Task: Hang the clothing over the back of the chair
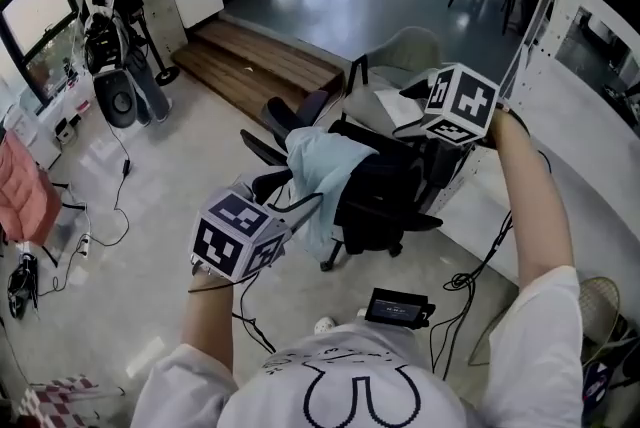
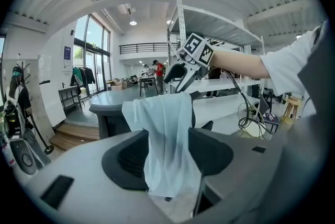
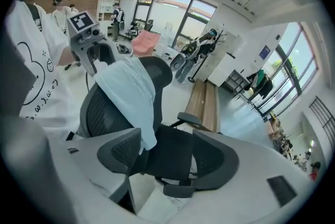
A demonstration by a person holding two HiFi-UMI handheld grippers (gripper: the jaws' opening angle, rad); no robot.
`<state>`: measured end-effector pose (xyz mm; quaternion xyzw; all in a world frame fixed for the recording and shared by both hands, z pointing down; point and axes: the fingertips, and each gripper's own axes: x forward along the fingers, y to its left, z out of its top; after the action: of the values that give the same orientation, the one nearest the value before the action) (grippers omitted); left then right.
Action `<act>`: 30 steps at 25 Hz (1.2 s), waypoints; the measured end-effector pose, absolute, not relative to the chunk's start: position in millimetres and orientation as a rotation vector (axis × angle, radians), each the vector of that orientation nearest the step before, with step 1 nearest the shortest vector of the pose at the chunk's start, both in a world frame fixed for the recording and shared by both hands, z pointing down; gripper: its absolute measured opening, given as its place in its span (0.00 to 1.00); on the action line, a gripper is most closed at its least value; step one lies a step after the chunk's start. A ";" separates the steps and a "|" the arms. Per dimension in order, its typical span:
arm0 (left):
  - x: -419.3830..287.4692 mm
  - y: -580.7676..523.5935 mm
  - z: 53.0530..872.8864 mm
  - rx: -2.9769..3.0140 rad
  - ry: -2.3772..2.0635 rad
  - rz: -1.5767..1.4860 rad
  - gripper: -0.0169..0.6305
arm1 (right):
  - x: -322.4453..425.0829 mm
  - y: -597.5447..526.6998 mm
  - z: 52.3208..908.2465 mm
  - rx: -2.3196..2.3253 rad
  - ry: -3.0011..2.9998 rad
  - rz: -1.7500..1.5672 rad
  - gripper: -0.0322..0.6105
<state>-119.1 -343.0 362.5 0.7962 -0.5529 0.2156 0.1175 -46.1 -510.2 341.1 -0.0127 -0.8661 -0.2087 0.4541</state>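
A light blue garment point(image 1: 325, 171) lies draped over the top of the black office chair's point(image 1: 385, 196) back. In the left gripper view the garment point(image 2: 167, 134) hangs down from the chair back point(image 2: 104, 115) between the jaws of my left gripper point(image 2: 170, 157), which stand apart. In the head view my left gripper point(image 1: 292, 206) is at the garment's near side. My right gripper point(image 1: 402, 113) hovers open above the chair's far side, holding nothing. The right gripper view shows the garment point(image 3: 128, 87) on the mesh back point(image 3: 104, 113), beyond my right gripper point(image 3: 167, 157).
A grey chair point(image 1: 405, 51) stands just behind the black one. A long white desk point(image 1: 585, 131) runs along the right. A wooden step point(image 1: 260, 66) lies beyond, and a coat rack with bags point(image 1: 115, 36) stands at the left. Cables point(image 1: 470, 276) and a black device point(image 1: 398, 308) lie on the floor.
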 end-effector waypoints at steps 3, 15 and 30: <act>-113.4 -341.3 363.4 2.340 -1.619 0.665 0.43 | -36.3 -510.3 311.4 0.093 -2.232 -0.567 0.25; -102.3 -326.4 348.5 2.243 -1.793 0.635 0.37 | -7.6 -436.2 281.4 0.209 -2.440 -0.570 0.05; -36.1 -273.9 333.2 2.193 -1.923 0.496 0.04 | 48.3 -327.4 276.8 0.382 -2.658 -0.494 0.05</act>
<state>-36.1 -273.9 333.2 0.7381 -0.6473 0.1669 0.0915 48.3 -327.4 276.8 0.1370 -0.9530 -0.1771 0.2041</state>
